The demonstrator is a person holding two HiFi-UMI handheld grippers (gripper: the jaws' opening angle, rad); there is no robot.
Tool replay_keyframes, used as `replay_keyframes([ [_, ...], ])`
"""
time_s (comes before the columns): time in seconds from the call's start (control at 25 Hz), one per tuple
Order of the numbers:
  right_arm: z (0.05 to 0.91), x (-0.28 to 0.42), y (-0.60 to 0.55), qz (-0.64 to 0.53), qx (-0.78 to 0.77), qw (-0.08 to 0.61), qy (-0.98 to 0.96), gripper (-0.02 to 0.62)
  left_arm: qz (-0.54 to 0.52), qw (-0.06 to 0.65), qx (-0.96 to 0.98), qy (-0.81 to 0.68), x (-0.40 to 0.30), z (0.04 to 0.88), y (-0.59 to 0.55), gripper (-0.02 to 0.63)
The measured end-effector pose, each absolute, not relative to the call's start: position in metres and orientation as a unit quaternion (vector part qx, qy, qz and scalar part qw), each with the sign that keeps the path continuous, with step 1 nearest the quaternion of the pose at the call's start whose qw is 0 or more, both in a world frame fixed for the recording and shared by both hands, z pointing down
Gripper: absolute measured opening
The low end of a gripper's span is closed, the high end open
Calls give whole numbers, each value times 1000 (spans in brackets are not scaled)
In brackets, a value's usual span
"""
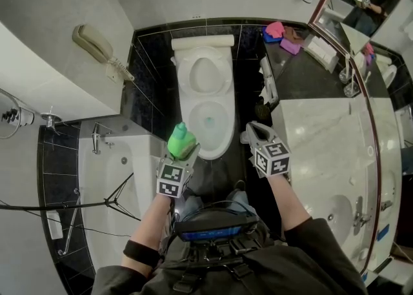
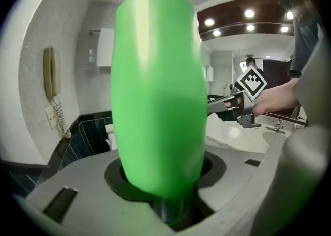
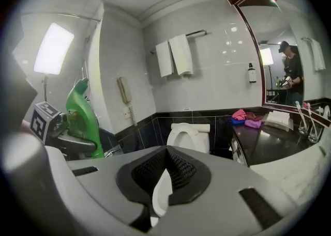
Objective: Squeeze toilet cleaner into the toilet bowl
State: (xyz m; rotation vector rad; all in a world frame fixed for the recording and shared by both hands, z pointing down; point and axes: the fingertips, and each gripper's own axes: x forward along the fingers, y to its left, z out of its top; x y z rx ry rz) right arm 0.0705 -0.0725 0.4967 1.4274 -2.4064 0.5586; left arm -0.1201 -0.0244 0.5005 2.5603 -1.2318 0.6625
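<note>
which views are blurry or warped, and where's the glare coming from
Head view: sharp, but the fisheye bows the counter edge. Left gripper view: the green bottle fills the frame, close and soft, with ceiling spotlights flaring behind. Right gripper view: dark round vignette, a light panel blown out white at left, the toilet fairly crisp.
</note>
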Motion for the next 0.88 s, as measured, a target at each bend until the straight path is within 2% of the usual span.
replay_keyframes([
  [0.88,526,88,-63,245,501,137,-819,5,222,101,883,-400,-99,505,-29,196],
])
